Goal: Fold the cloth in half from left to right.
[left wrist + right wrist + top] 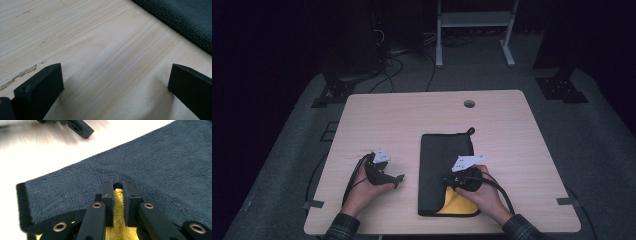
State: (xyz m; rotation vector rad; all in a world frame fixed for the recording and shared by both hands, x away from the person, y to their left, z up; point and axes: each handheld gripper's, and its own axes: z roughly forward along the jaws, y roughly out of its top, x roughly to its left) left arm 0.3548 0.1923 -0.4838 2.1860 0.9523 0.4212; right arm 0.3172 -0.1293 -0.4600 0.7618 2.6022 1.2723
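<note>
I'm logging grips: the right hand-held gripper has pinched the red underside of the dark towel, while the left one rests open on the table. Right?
Almost. The underside is yellow, not red, as the right gripper view shows, pinched by the right hand-held gripper. The rest stands.

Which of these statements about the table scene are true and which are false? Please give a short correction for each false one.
1. The right gripper pinches a fold of the cloth. True: its jaws are closed on the yellow side.
2. The cloth is red on both sides. False: it is dark on one side and yellow on the other.
3. The left gripper has open jaws with nothing between them. True: bare table shows there.
4. The left gripper rests on top of the cloth. False: it is over bare wood beside the cloth's edge.
5. The cloth has a small loop at its far edge. True.
</note>
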